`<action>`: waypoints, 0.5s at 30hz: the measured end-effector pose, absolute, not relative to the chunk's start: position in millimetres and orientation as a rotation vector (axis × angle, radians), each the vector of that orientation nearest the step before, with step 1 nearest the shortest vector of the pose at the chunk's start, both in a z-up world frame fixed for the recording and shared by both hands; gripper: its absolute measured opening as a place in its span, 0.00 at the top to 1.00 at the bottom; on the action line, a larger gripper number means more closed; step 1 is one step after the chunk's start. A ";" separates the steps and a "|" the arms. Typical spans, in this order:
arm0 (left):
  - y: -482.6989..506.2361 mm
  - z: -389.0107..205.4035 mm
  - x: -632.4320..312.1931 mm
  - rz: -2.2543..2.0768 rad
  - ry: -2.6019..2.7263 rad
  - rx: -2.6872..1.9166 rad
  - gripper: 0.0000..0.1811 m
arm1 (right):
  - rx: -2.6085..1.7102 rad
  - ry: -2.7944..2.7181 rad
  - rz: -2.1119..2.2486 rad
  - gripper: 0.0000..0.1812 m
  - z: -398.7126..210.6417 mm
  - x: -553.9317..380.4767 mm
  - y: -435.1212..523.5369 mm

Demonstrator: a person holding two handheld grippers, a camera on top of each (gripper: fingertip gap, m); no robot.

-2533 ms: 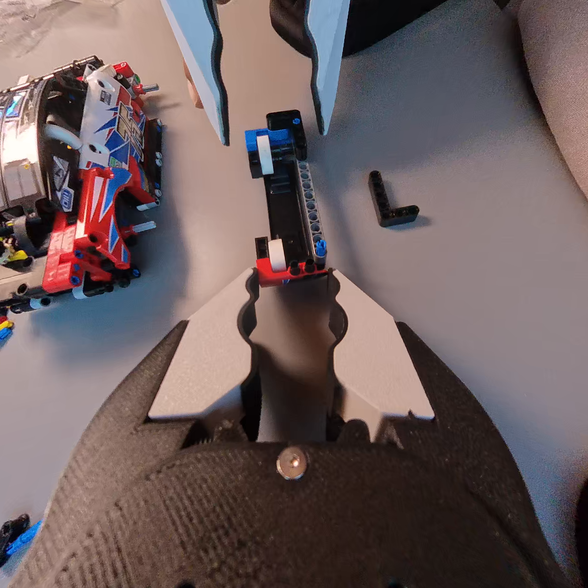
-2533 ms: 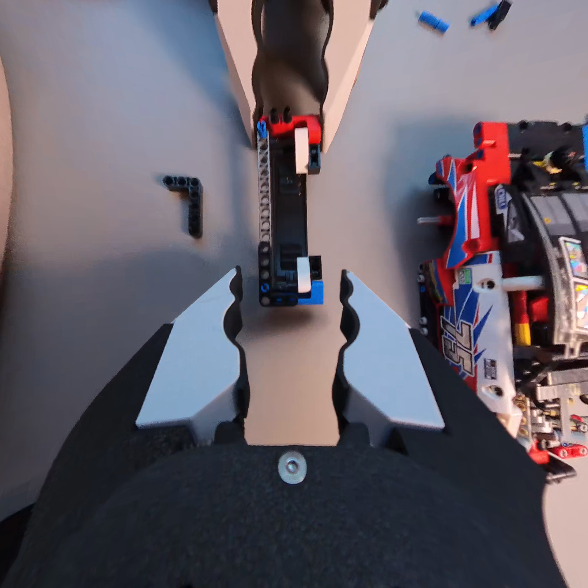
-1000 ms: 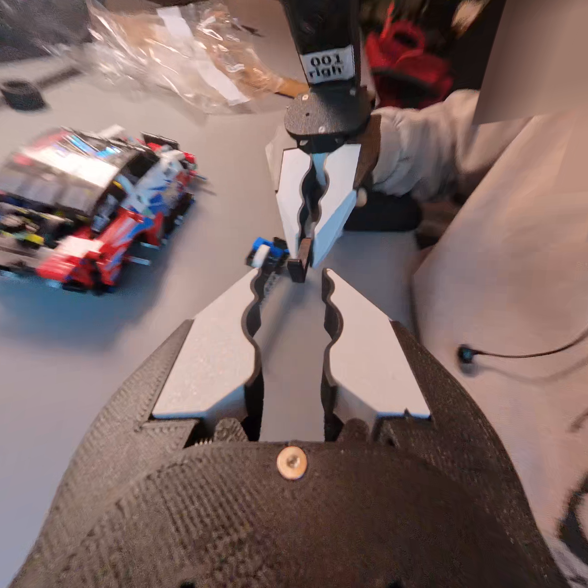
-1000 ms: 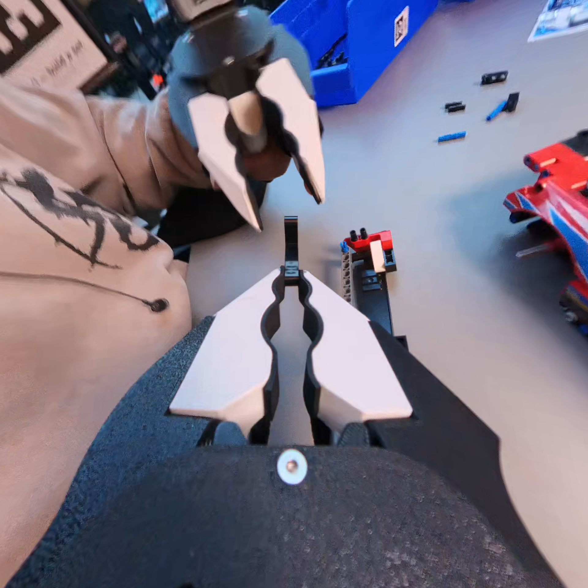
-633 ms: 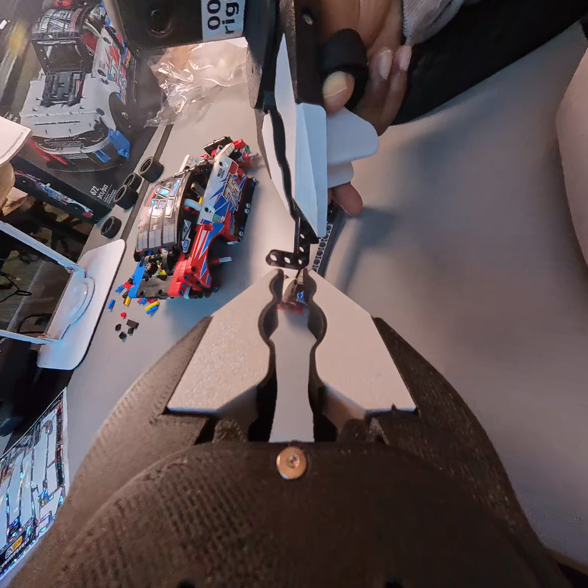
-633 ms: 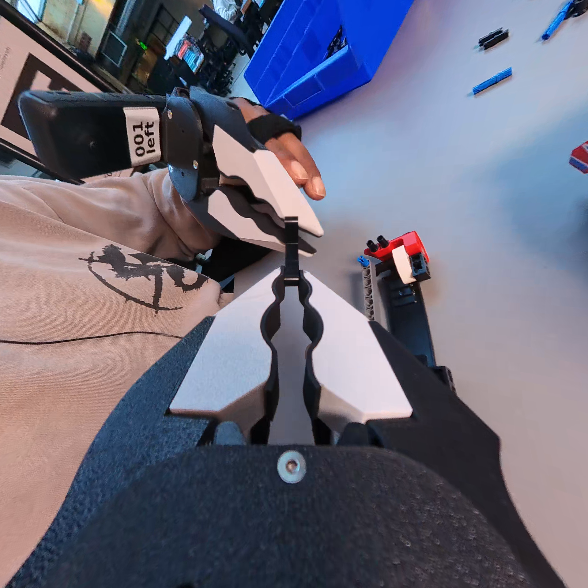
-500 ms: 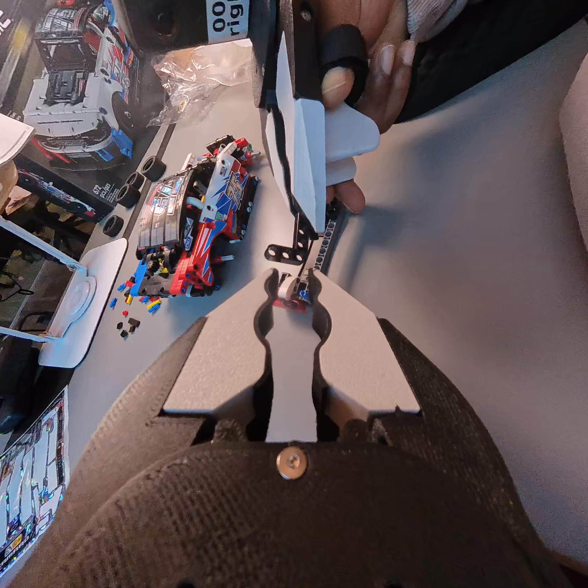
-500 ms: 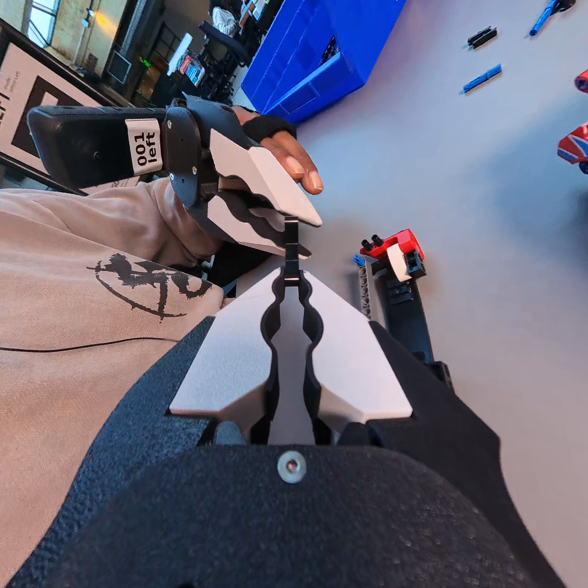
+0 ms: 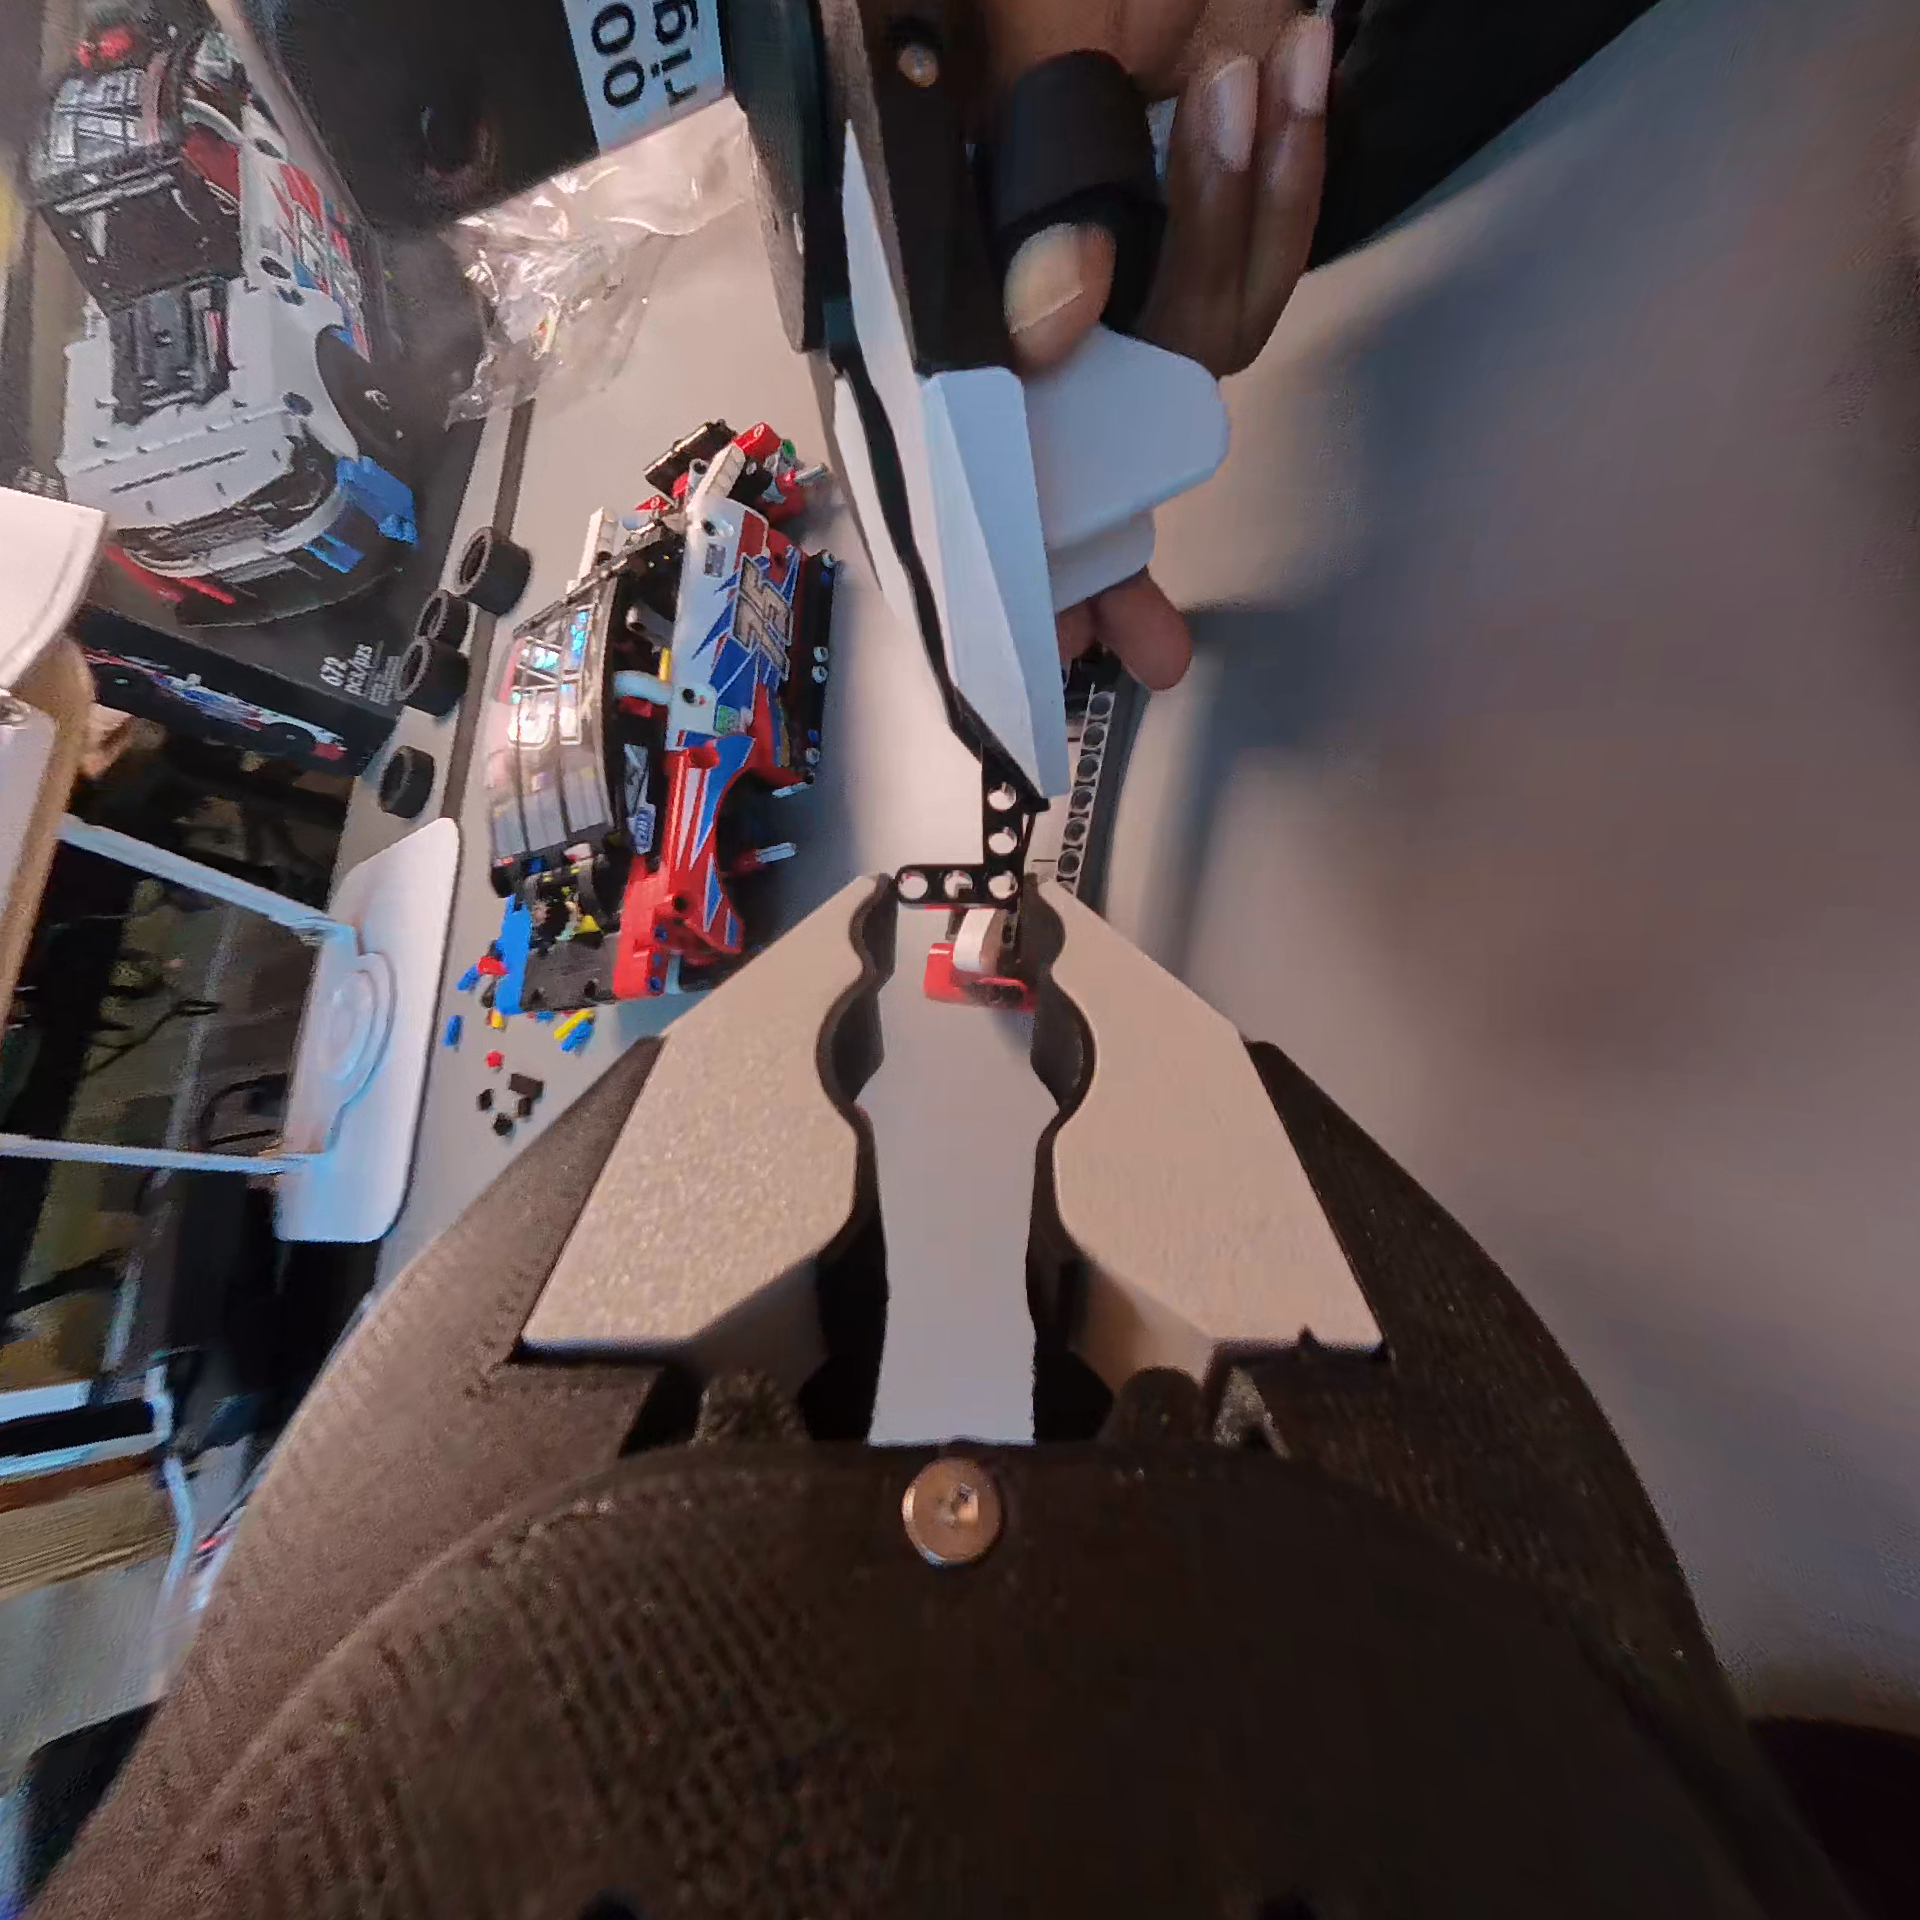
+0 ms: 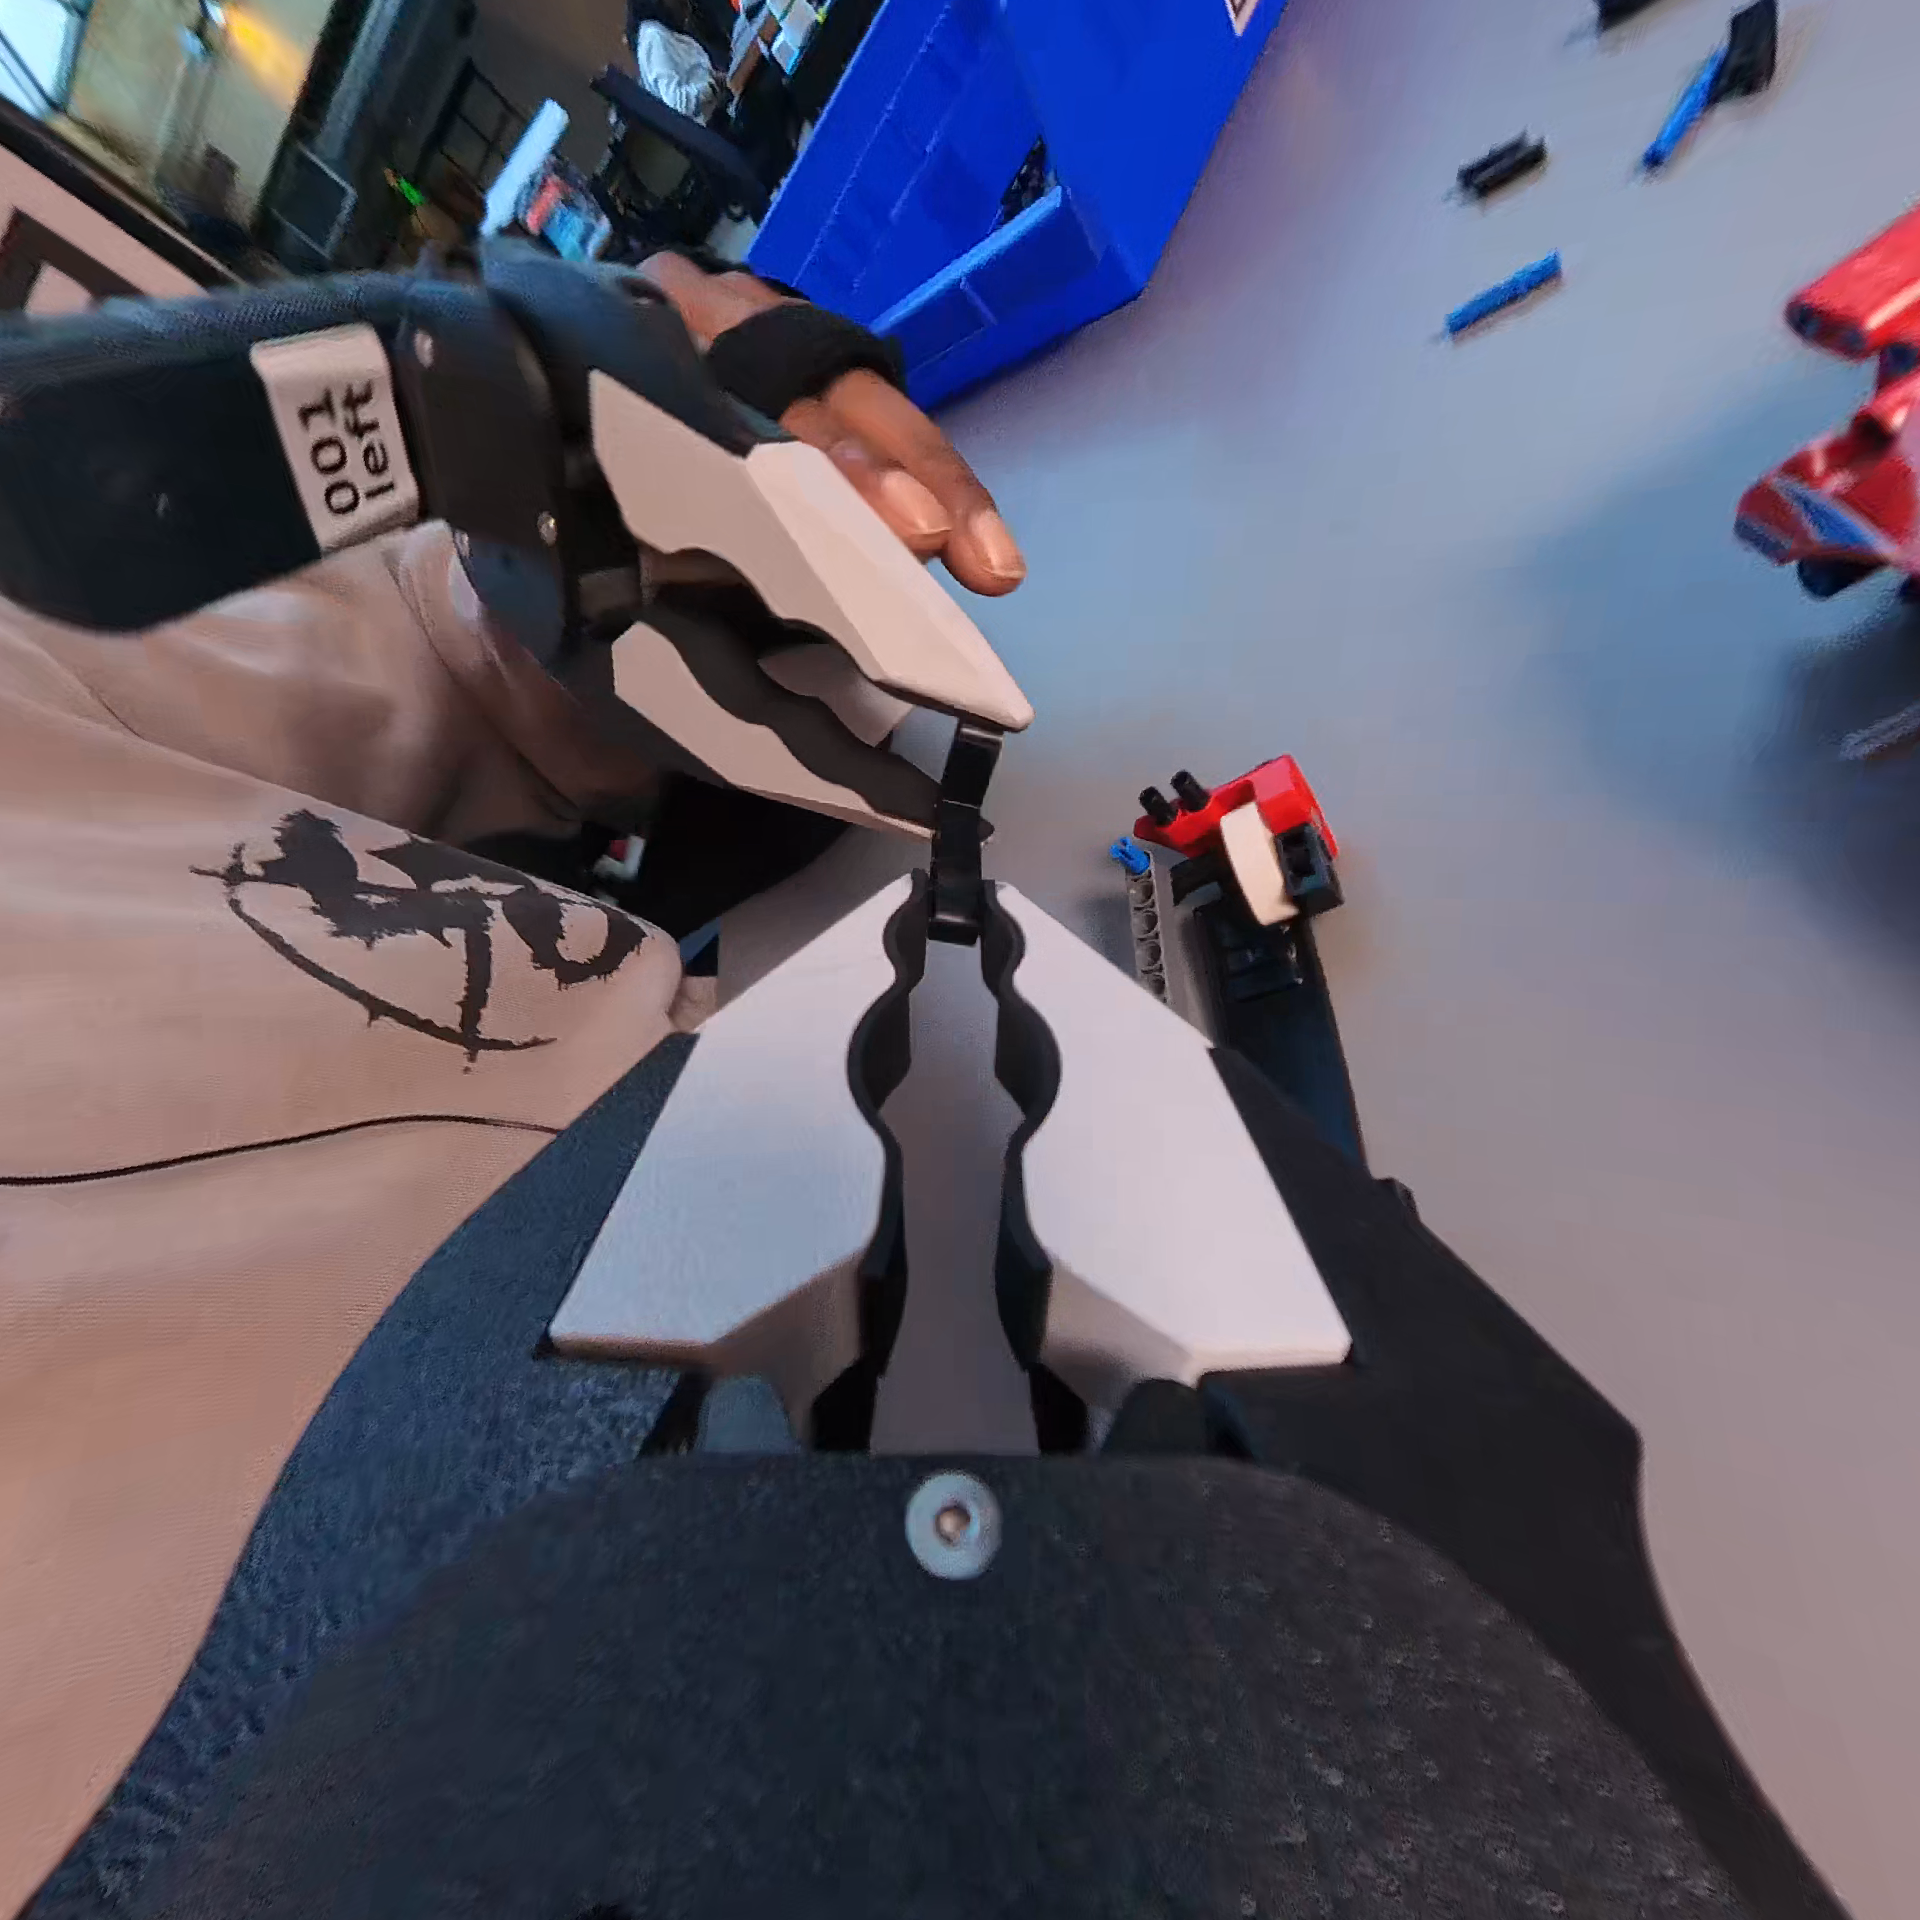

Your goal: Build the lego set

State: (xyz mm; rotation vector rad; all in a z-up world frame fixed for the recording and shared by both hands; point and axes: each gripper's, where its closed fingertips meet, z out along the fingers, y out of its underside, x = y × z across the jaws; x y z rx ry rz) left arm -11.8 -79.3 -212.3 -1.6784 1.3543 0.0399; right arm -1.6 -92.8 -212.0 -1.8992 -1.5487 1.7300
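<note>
Right wrist view: right gripper (image 10: 951,899) jaws clamp black L-beam (image 10: 961,821); left gripper (image 10: 971,774) jaws part-open around its far end.

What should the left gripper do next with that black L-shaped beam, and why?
Probably close the left gripper on the black L-shaped lego beam. The right gripper pinches one arm of it in the air, and the other arm sits between the left gripper's open fingers, not yet gripped.
</note>
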 end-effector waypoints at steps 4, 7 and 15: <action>-79.5 -215.9 -26.6 -0.202 1.267 -1.803 0.88 | -1.608 -1.710 1.452 0.85 -195.7 11.5 -76.6; -79.6 -223.0 -34.5 -0.341 1.266 -1.848 0.88 | -1.478 -1.857 1.046 0.74 -218.9 22.6 -53.2; -73.4 -245.2 -31.0 -0.506 1.465 -1.885 0.88 | -1.384 -2.088 0.714 0.79 -273.4 26.6 -54.2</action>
